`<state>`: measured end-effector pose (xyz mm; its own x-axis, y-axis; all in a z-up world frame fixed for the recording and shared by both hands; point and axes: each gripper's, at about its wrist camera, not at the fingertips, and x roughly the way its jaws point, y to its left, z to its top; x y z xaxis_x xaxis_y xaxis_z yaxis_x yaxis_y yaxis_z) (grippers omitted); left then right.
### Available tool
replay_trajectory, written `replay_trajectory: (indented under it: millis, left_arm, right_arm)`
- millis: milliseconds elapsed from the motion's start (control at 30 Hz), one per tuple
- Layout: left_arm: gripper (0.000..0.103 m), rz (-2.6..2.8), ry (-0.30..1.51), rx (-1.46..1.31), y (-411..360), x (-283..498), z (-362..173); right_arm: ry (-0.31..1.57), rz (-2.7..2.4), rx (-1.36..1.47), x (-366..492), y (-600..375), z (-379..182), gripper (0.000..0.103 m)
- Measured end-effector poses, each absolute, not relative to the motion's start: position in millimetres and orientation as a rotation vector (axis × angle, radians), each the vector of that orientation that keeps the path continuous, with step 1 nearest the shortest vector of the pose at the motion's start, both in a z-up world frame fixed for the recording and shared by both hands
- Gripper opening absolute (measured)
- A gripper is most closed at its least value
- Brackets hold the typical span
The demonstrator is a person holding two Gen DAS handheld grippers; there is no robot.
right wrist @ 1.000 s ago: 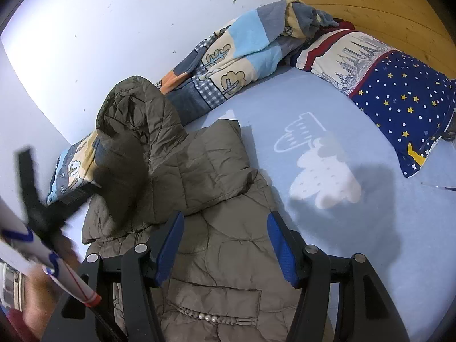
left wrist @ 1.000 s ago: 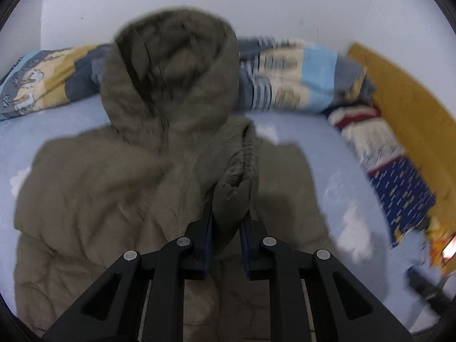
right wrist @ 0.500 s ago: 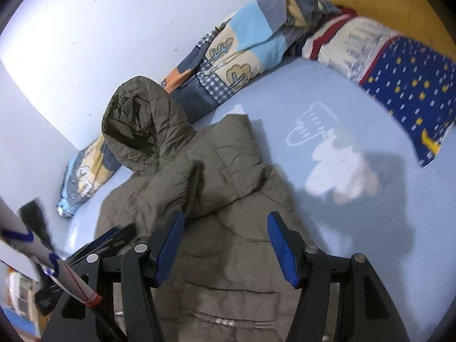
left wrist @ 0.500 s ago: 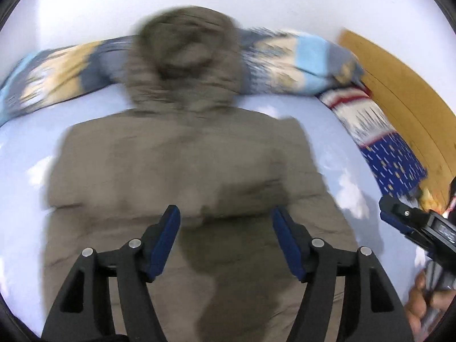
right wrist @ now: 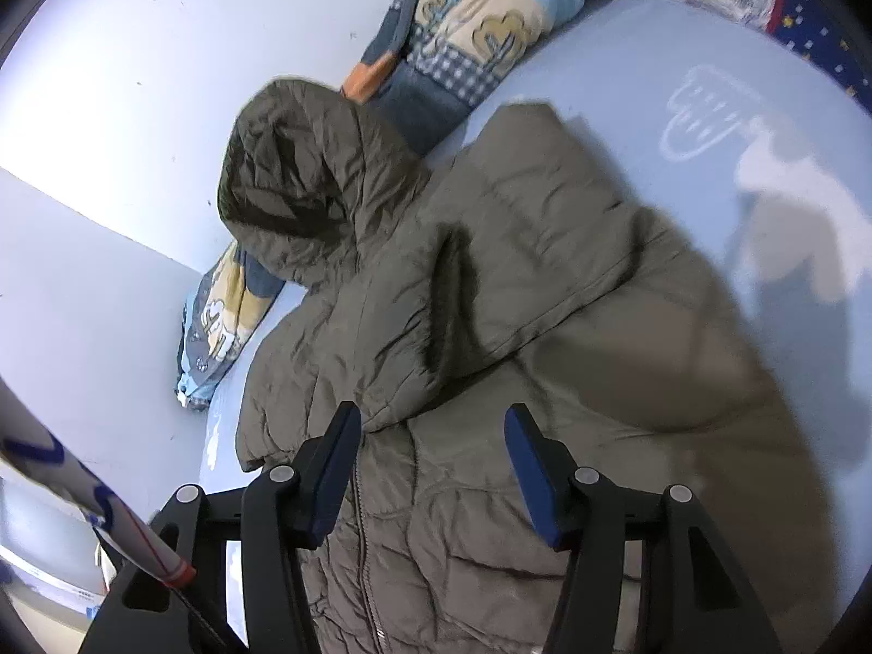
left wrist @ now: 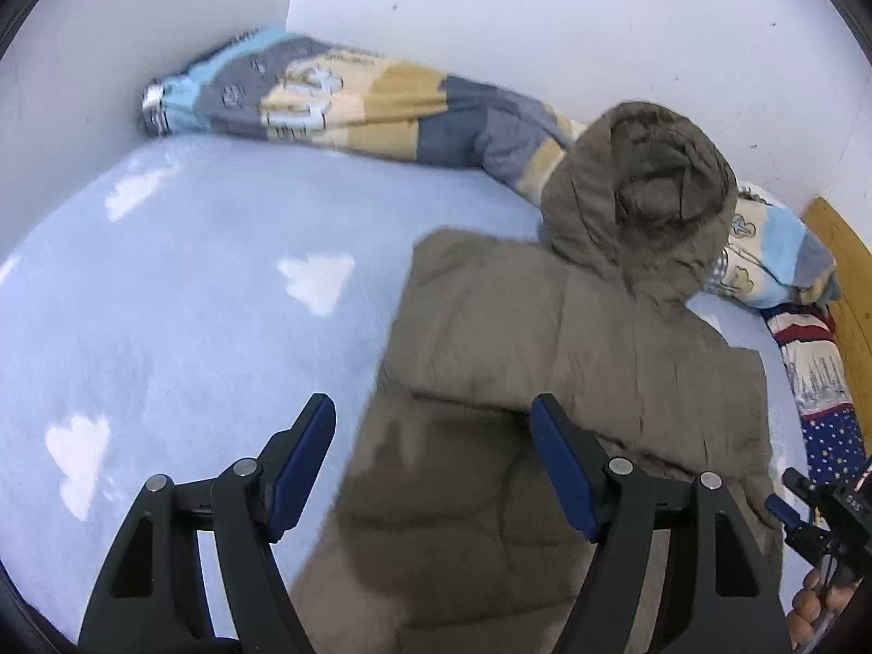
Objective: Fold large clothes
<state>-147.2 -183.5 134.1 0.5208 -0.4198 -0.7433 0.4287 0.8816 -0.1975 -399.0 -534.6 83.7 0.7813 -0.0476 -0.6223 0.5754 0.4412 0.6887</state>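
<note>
Hidden: the near hem of the jacket (left wrist: 572, 381) runs out of both views; its lower body is blurred in the left wrist view.
Cut off: the right claw (left wrist: 817, 518) shows there only as a dark part at the right edge, above fingertips.
Jacket: olive, quilted, flat on the bed (left wrist: 191, 300), hood (left wrist: 643, 185) at the far end against the blanket (left wrist: 338, 103), sleeves folded in across the chest, zip running toward the near edge.
Left claw (left wrist: 433, 458): spread wide, gripping nothing, over the jacket's left edge.
Right claw (right wrist: 433, 468): spread wide, gripping nothing, over the jacket's chest (right wrist: 490, 327).
Open room: bare sheet left of the jacket; narrower sheet to its right.
Surface: pale blue sheet with white clouds.
Room: white walls (left wrist: 545, 16) meeting in the far corner; starred pillow (left wrist: 828, 425) and wooden headboard (left wrist: 845, 272) at right.
</note>
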Motion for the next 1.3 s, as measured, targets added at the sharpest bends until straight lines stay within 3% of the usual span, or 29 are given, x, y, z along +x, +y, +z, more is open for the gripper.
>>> replay_trajectory:
  millis: [200, 233, 267, 300, 400, 533, 667, 833, 1033, 1300]
  left_arm:
    - [0.073, -0.557, 0.897, 0.024, -185, -152, 137]
    - [0.073, -0.564, 0.902, 0.021, -185, -151, 136]
    - [0.073, -0.563, 0.904, 0.021, -184, -151, 136]
    - [0.073, -0.559, 0.904, 0.018, -184, -150, 135]
    - [0.073, -0.554, 0.912, 0.012, -186, -147, 133]
    - [0.073, -0.557, 0.915, 0.028, -190, -149, 131]
    - [0.073, -0.564, 0.920, 0.067, -198, -152, 127]
    - [0.073, -0.558, 0.895, 0.112, -206, -152, 125]
    - [0.073, -0.577, 0.852, 0.191, -229, -146, 126]
    - [0.073, -0.568, 0.838, 0.267, -267, -118, 98]
  right_arm:
    - [0.528, -0.446, 1.180, -368, -547, 54, 0.061]
    - [0.516, -0.452, 1.194, -364, -549, 52, 0.056]
    - [0.508, -0.462, 1.194, -360, -551, 53, 0.045]
    - [0.505, -0.463, 1.186, -357, -552, 55, 0.022]
    - [0.540, -0.535, 1.094, -350, -555, 69, 0.018]
    - [0.573, -0.697, 0.858, -351, -557, 99, 0.018]
    - [0.687, -0.698, 0.852, -343, -570, 72, 0.019]
    - [0.685, -0.679, 0.814, -354, -572, 90, 0.035]
    - [0.606, -0.684, 0.622, -354, -548, 148, 0.035]
    - [0.745, -0.637, 0.526, -299, -551, 122, 0.035]
